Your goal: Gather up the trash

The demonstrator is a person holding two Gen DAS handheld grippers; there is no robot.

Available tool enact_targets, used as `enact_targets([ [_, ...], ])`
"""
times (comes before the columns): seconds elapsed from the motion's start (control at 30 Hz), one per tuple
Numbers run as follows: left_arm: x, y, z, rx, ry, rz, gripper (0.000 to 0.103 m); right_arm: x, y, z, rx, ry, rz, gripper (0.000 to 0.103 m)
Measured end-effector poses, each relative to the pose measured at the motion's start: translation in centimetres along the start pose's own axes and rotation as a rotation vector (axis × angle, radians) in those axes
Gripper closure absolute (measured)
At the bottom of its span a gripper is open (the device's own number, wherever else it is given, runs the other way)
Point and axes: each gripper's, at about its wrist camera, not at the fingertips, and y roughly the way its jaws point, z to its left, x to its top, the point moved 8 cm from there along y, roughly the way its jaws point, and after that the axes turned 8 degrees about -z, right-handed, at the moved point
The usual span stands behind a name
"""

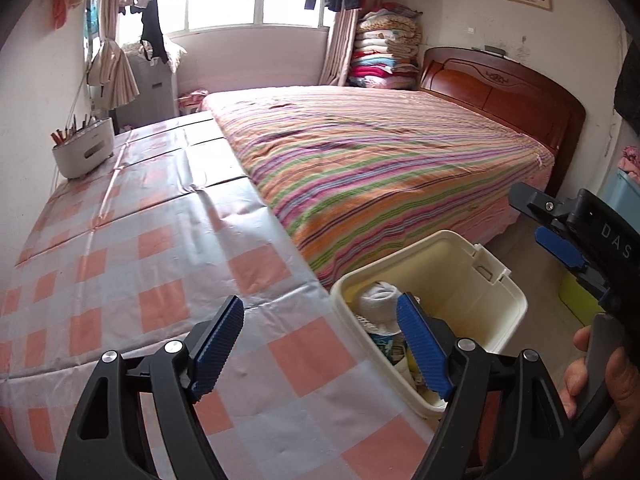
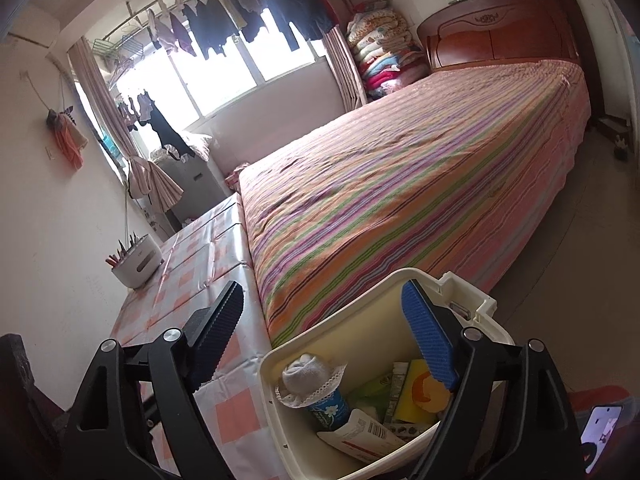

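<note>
Both hand-held grippers, left and right, gape empty over the filled cream bin, right nearer.

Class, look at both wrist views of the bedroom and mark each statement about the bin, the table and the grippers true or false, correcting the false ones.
1. The cream bin holds several pieces of trash. True.
2. The left gripper is clamped on a bottle. False: its jaws stand open with nothing between them.
3. A white holder with sticks in it stands on the checked tablecloth. True.
4. The bed has a plain white cover. False: the cover is striped in many colours.
5. The right gripper is open above the bin. True.
</note>
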Motion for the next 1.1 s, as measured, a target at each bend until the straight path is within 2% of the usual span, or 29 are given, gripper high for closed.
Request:
enact_targets([
  [0.2,0.4,-1.9,4.5,0.1,-0.031,-0.042,0.026,-2.0,0.3,4.4,0.015,-0.148,-0.003,0.019],
  [0.47,0.5,-3.0,8.4,0.136,-0.091,-0.056,0.026,-5.3,1.6,9.0,0.057,-0.24,0.043,0.019],
  [0.87,0.4,-3.9,10.5,0.151,-0.121,-0.059,0.026,-6.2,1.9,9.7,0.068,-0.262,0.075,0.019],
  [1.1,0.8,-4.5,10.8,0.166,-0.126,-0.081,0.026,-5.6,1.3,9.6,0.057,-0.269,0.059,0.019],
])
